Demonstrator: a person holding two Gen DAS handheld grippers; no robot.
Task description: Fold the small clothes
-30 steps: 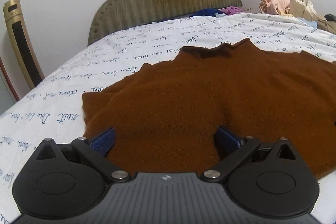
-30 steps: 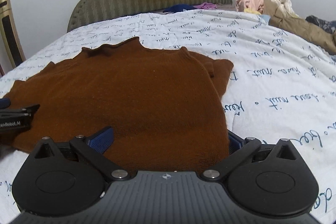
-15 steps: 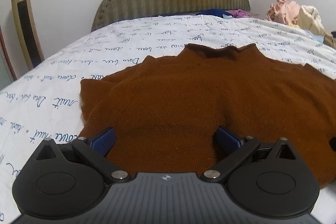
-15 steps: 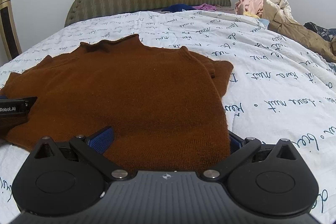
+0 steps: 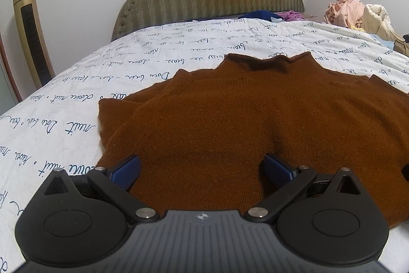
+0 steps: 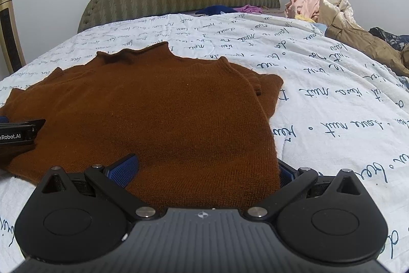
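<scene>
- "nRobot.AI", white letters cut off at the frame's 9 o'clock edge, stands on the black side of the left gripper (image 6: 18, 136).
- Blue cursive script repeats across the white bedsheet (image 6: 345, 106); "nuit" reads at 3 o'clock, the rest is unclear.

Left black two-finger gripper (image 5: 202, 168) is sitting low, blue-padded jaws spread wide. Right black two-finger gripper (image 6: 204, 168) is doing likewise, level alongside it.
</scene>
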